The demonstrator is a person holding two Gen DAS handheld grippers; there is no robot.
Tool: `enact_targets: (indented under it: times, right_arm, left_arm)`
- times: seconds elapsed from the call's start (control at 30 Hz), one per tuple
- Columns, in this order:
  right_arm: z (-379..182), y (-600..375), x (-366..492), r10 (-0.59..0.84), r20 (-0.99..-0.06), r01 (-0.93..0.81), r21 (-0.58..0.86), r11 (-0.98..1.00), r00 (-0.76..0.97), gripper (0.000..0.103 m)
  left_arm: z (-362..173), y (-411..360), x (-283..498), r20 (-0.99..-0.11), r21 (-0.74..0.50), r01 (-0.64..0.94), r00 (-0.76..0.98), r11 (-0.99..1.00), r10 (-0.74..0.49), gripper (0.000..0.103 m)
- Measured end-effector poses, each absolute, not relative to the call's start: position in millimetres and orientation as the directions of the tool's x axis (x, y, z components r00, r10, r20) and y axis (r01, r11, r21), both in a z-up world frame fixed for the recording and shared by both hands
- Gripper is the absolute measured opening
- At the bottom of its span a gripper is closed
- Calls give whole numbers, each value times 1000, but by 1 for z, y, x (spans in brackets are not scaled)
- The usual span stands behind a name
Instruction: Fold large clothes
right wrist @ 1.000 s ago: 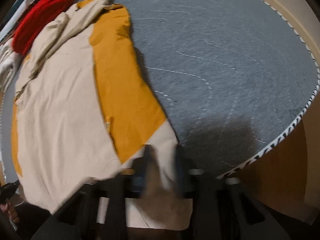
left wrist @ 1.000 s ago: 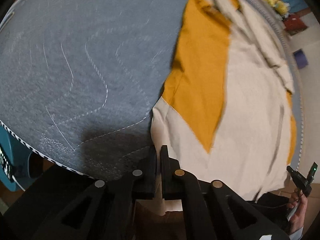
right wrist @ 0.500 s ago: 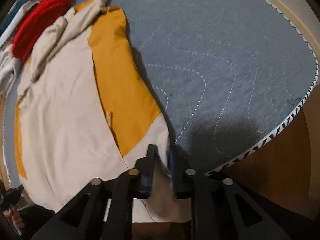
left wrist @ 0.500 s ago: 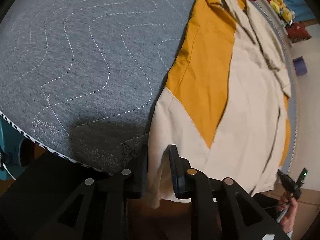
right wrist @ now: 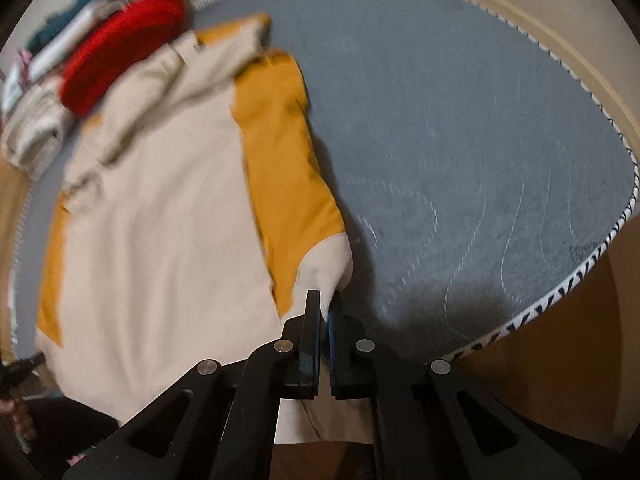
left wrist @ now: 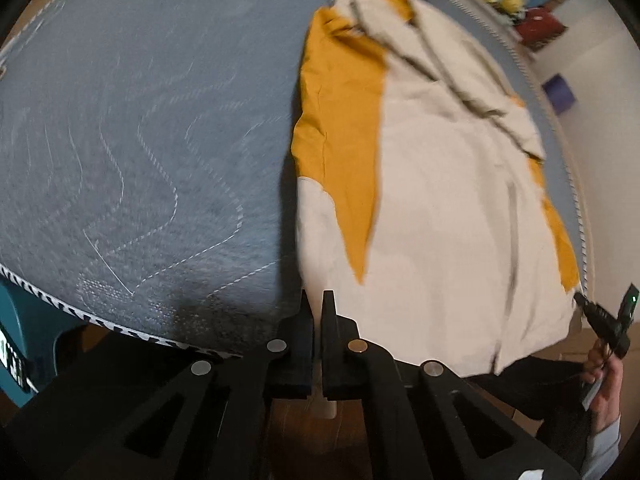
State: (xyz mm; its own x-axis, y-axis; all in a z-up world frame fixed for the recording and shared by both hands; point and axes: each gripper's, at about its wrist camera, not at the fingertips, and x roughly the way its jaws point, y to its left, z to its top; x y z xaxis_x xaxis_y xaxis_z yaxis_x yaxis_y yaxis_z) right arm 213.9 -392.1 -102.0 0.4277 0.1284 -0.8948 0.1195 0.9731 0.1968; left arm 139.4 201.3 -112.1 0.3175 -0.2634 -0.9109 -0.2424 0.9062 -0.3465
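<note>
One cream-and-mustard garment [left wrist: 432, 184] lies on the grey quilted bed [left wrist: 140, 128], its near hem overhanging the bed edge. Left tool [left wrist: 316, 300] and right tool [right wrist: 325, 300] are each closed on that hem. Bare quilt extends outboard of both. One red item [right wrist: 120, 60] lies beyond.

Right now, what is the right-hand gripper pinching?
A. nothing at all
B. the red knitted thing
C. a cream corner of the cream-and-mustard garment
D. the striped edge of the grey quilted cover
C: in the right wrist view the right gripper is closed on a cream corner of the cream-and-mustard garment, with fabric between its fingers; the red item lies far off.
</note>
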Motion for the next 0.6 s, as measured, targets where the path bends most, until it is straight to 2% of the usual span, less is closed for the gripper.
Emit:
enact_targets:
  times: [0.13, 0.27, 0.37, 0.6]
  right_arm:
    - [-62, -394, 200, 188, -834, 97, 276, 956, 520, 3]
    - [-31, -399, 190, 199, -796, 70, 289, 955, 572, 2]
    - [-21, -407, 183, 197, -789, 89, 303, 949, 581, 2]
    - [2, -419, 167, 242, -775, 113, 372, 921, 584, 2]
  left_arm:
    - [-70, 199, 124, -879, -366, -184, 389, 912, -275, 0]
    - [-27, 189, 117, -853, -389, -125, 423, 913, -306, 0]
    - [6, 176, 115, -858, -336, -44, 427, 941, -286, 0]
    - [9, 198, 107, -851, -368, -46, 419, 929, -317, 0]
